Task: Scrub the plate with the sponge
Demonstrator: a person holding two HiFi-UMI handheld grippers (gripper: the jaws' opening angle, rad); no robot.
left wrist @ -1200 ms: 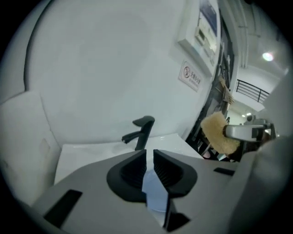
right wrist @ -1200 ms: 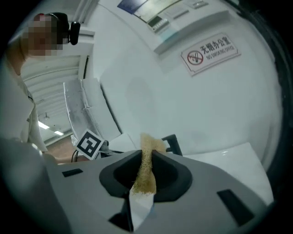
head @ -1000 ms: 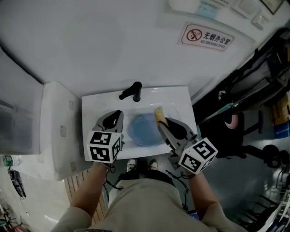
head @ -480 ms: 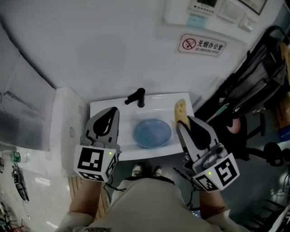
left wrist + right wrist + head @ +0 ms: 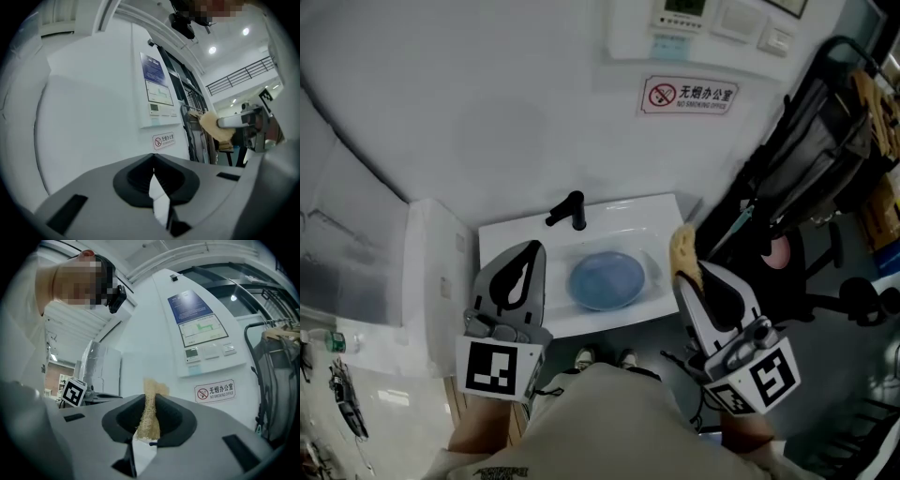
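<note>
**Lifted clear of the sink: both grippers, sponge carried along**

Raised and drawn back toward the body since a second ago: left gripper and right gripper, earlier low beside the plate, now held level and flanking the sink from above. Left jaws closed on nothing. Right jaws clamped on the sponge, tan and fibrous, pinched thin between the pads and protruding past the tips. Blue plate lying flat in the basin below the black faucet, unheld and well apart from both grippers.

Handling, as judged: sponge light, soft and springy, squeezed to a narrow strip under the grip. Best held near its rear end, with a good length left free for scrubbing; coarse weave unlikely to slip. Plate rigid and smooth, probably slippery if wet, and liable to skate about the basin. Best steadied at the rim by the left jaws — opened first — before any scrubbing pressure.

Surface and room: white sink against a white wall, glossy and probably slick, with a white cabinet just beside it at the left. No-smoking sign and control panel on the wall above. Black rack with hanging items at the right. Shoes visible on the floor under the sink's front edge.
</note>
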